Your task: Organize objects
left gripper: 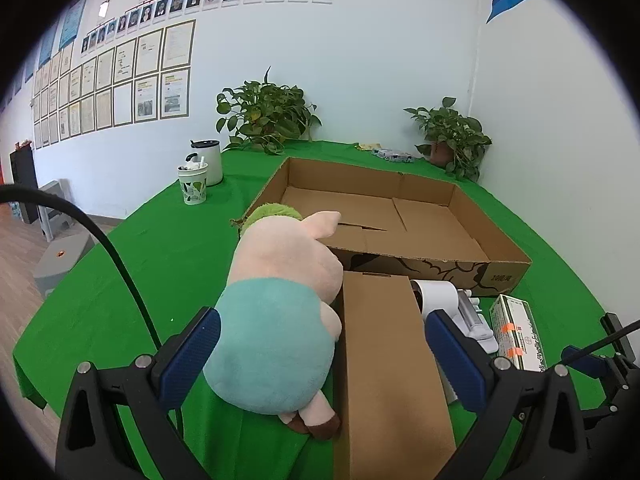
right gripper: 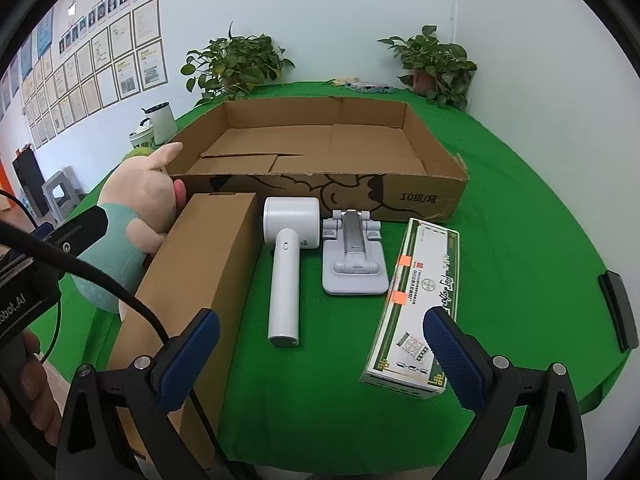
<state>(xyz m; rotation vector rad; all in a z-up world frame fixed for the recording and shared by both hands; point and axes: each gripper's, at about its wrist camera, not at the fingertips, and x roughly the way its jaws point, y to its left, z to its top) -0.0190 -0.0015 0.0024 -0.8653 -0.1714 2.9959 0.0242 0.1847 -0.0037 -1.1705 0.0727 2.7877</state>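
A plush pig point(left gripper: 276, 320) in a teal shirt lies on the green cloth, head against the open cardboard tray point(left gripper: 436, 262); it also shows in the right wrist view point(right gripper: 132, 216). My left gripper point(left gripper: 322, 350) is open, its fingers either side of the pig and the long brown box point(left gripper: 384, 360). My right gripper point(right gripper: 320, 354) is open and empty above the cloth, near the white handheld device point(right gripper: 286, 268), the grey folding stand point(right gripper: 354, 256) and the green-and-white carton point(right gripper: 416, 304). The brown box point(right gripper: 200, 276) lies to its left. The tray point(right gripper: 320, 192) is empty.
Two potted plants point(left gripper: 264, 112) point(left gripper: 452, 140) stand at the table's back edge. A white canister point(left gripper: 210, 160) and a patterned cup point(left gripper: 193, 184) stand at the back left. A small packet point(left gripper: 392, 155) lies at the back. The table's round edge drops to a wooden floor on the left.
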